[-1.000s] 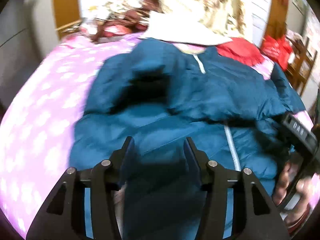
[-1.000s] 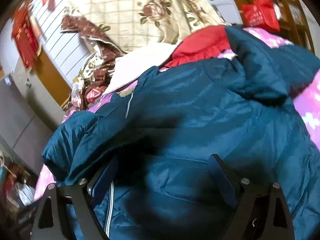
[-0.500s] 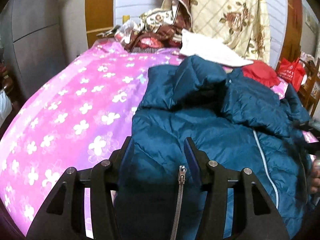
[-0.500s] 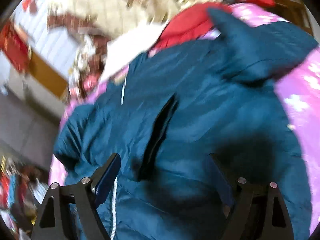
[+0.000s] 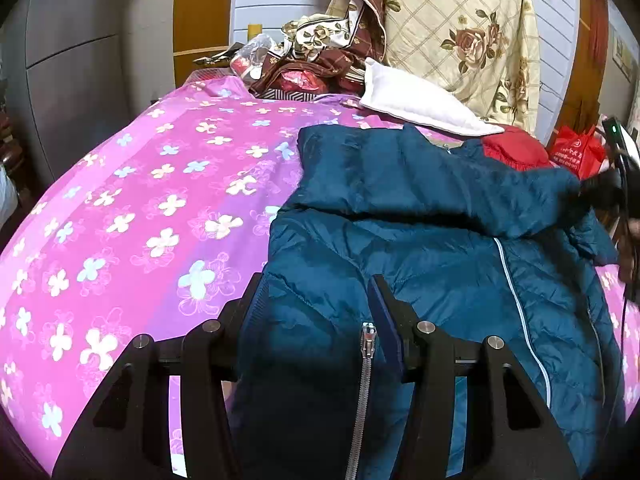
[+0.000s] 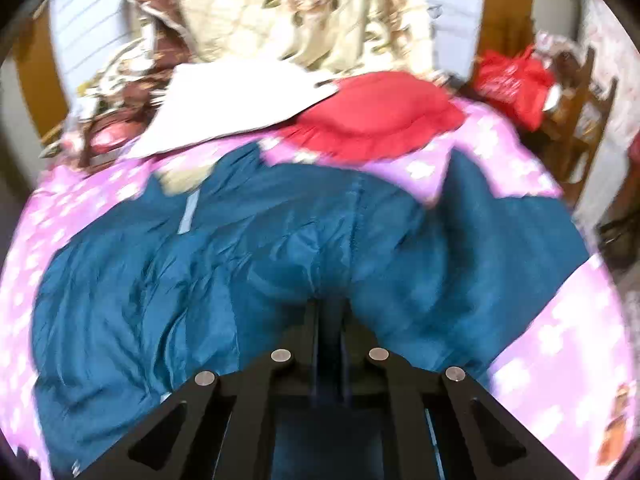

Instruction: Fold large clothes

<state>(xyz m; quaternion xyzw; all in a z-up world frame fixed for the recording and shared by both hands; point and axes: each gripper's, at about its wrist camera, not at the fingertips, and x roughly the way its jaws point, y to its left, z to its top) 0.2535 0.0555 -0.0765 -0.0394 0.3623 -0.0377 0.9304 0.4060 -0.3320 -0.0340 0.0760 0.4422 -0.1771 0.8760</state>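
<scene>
Nearest the left wrist camera, the left gripper has its two black fingers set partway apart around the zippered hem of a teal quilted down jacket, the padded cloth bunched between the blue pads and gripped there; the silver zipper pull hangs just inside the right-hand finger. The jacket lies on a pink bedspread printed with pale flowers, on the bed's right half in this view, its long axis running from the hem at the gripper away toward the collar near the headboard. A white-piped zipper edge runs along that axis. One sleeve lies folded crosswise over the chest, cuff end pulled to the right.

The right gripper has just snapped its fingers together and now pinches a fold of the teal fabric, which puckers at the tips; the view is blurred.

Beyond the collar lie a red garment and a white pillow, then a cream rose-patterned quilt against the wall.
</scene>
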